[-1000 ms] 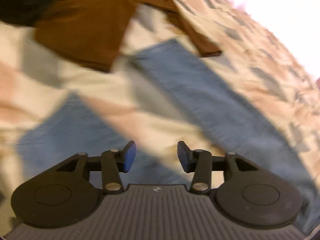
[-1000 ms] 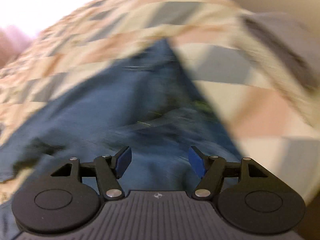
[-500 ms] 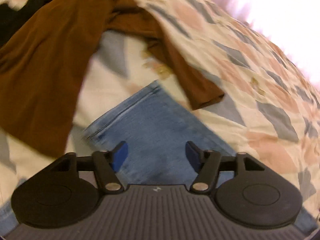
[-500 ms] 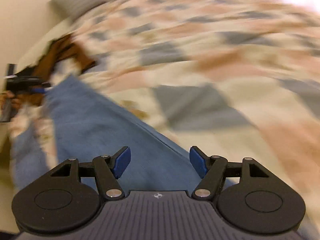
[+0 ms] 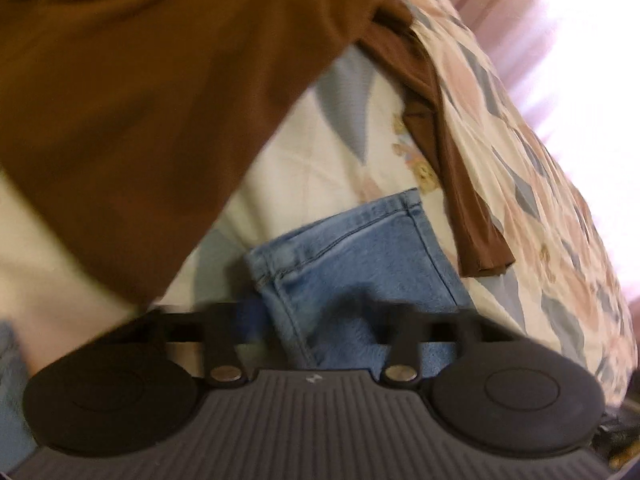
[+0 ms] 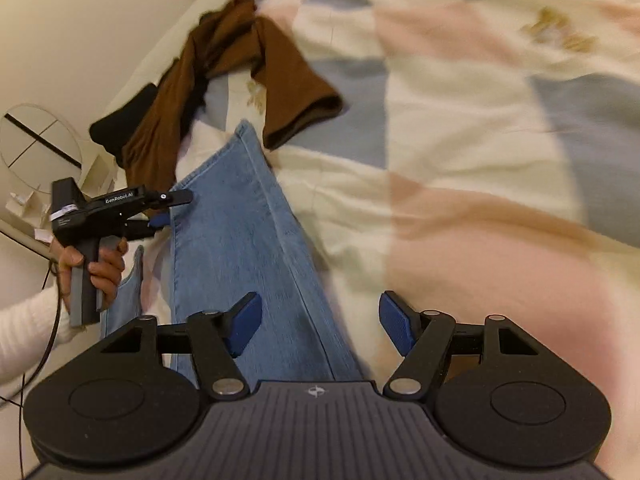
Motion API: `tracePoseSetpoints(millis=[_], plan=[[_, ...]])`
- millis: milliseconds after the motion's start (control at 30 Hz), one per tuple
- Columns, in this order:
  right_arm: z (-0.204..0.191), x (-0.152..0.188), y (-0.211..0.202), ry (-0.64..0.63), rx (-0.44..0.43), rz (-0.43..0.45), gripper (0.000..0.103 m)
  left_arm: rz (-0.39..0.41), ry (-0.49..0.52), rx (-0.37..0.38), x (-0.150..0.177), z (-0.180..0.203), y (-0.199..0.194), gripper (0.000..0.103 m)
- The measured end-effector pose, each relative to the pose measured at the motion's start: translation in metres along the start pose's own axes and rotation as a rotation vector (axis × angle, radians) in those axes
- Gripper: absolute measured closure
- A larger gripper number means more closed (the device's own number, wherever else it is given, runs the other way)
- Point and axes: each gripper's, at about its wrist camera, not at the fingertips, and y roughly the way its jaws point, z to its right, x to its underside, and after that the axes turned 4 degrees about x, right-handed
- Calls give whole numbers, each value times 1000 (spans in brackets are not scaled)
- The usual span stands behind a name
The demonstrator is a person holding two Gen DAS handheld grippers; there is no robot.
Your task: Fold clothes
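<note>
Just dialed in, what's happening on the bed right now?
A person is working on blue jeans laid out on a patterned bedspread. The left hand-held gripper sits at the edge of a jeans leg near its hem; the right hand-held gripper hovers open over the same leg. A brown garment lies crumpled beyond.

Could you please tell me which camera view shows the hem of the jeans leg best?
The left wrist view: the hem sits close and fairly sharp, with its stitched seam visible just beyond the left gripper. The right wrist view shows the whole leg of the jeans, but the hem is small and far off.
</note>
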Motion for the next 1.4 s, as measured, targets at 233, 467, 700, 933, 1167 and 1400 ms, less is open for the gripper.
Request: tracePoseSetpoints(millis=[233, 467, 700, 933, 1167, 1400], plan=[[-33, -14, -5, -216, 76, 23, 101, 105, 189, 107, -23, 25, -4, 93], [-35, -26, -7, -188, 348, 115, 53, 70, 380, -59, -29, 40, 30, 60], [-49, 39, -137, 192, 427, 452, 31, 178, 391, -67, -54, 36, -44, 60], [-129, 248, -244, 676, 528, 570, 28, 6, 405, -50, -27, 53, -126, 60], [-274, 407, -248, 1028, 711, 585, 29, -312, 647, 64, 110, 105, -215, 60], [-363, 423, -234, 931, 911, 478, 27, -390, 991, -1, 225, 144, -300, 47]])
